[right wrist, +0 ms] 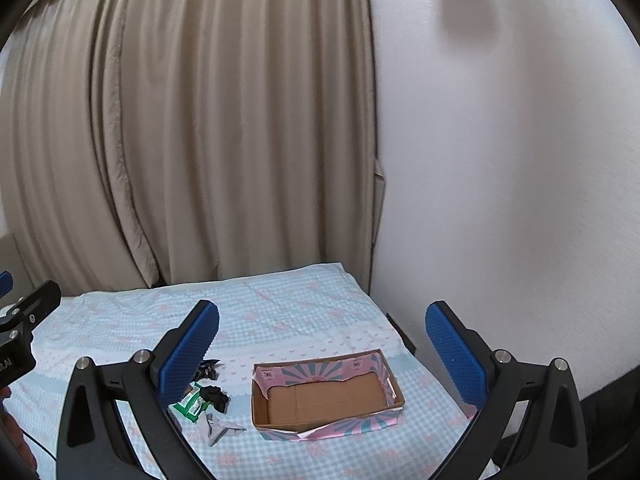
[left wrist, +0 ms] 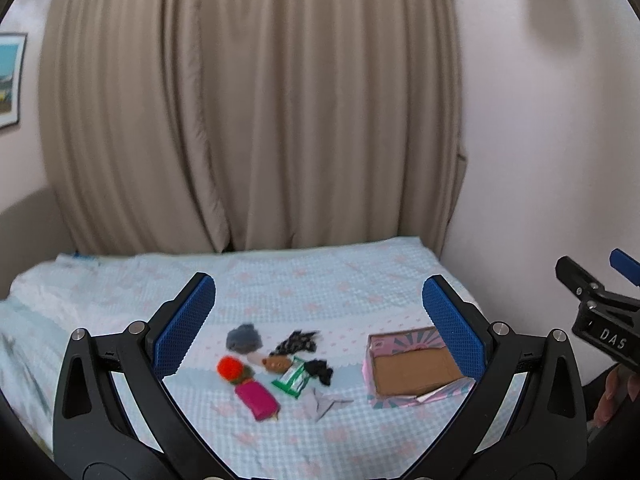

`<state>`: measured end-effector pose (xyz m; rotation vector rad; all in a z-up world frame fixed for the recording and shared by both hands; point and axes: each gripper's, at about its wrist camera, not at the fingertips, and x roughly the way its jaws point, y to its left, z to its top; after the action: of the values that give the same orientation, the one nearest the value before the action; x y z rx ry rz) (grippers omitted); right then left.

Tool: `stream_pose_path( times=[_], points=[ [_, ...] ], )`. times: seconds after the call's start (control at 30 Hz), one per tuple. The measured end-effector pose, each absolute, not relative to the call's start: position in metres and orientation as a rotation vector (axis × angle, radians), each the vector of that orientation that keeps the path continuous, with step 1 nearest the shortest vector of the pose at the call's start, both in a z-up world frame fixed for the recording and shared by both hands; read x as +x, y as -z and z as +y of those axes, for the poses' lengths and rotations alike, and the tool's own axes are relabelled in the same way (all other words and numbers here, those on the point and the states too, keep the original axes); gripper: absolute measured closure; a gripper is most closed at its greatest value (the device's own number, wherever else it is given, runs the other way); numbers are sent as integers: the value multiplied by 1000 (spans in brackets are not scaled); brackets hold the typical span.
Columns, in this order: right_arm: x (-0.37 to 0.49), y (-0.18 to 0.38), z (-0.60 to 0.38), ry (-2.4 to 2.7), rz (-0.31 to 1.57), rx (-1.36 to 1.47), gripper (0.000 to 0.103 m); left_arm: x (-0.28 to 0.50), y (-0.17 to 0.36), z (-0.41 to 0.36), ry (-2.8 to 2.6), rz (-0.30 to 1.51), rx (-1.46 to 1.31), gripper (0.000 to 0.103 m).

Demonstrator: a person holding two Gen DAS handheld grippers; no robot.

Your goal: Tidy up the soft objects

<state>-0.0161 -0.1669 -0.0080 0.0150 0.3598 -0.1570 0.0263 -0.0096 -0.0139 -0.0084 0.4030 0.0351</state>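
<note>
Left gripper (left wrist: 319, 326): we see its two blue-padded fingers spread wide and holding nothing, raised above the near part of the bed.
Right gripper (right wrist: 322, 350): we find its fingers likewise spread wide apart and holding nothing, framing the box from above.
Bed cover (left wrist: 304, 280): we note a pale blue checked cloth with pink motifs, on which every item lies.
Folded paper (left wrist: 326, 402): nearest of the small items; a grey-white creased piece lying flat, just left of the box.
Doll (left wrist: 250, 386): we see an orange-headed figure in a magenta dress, lying at the near left of the cluster.
Green packet (left wrist: 292, 380): it lies between the doll and the folded paper, tilted.
Black cloth (left wrist: 320, 370): a small crumpled piece touching the right side of the green packet.
Brown toy (left wrist: 276, 363): a small item just beyond the packet; we cannot tell its kind.
Cardboard box (right wrist: 394, 384): open-topped with pink and teal patterned walls and a bare brown floor; it sits right of the cluster, apart from it.
Patterned cloth (left wrist: 298, 340): dark with light specks, at the far right of the cluster.
Grey bundle (left wrist: 243, 338): a soft grey lump at the far left of the cluster.
Curtain (left wrist: 248, 120): beige folds hanging behind the far edge of the bed.
</note>
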Motion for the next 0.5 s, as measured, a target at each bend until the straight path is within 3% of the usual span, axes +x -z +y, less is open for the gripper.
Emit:
stream_pose_path(
  times=[0.5],
  points=[
    [6,87,-64,75,469,-17,0,44,116,132,-66,659,-54,0]
  ],
)
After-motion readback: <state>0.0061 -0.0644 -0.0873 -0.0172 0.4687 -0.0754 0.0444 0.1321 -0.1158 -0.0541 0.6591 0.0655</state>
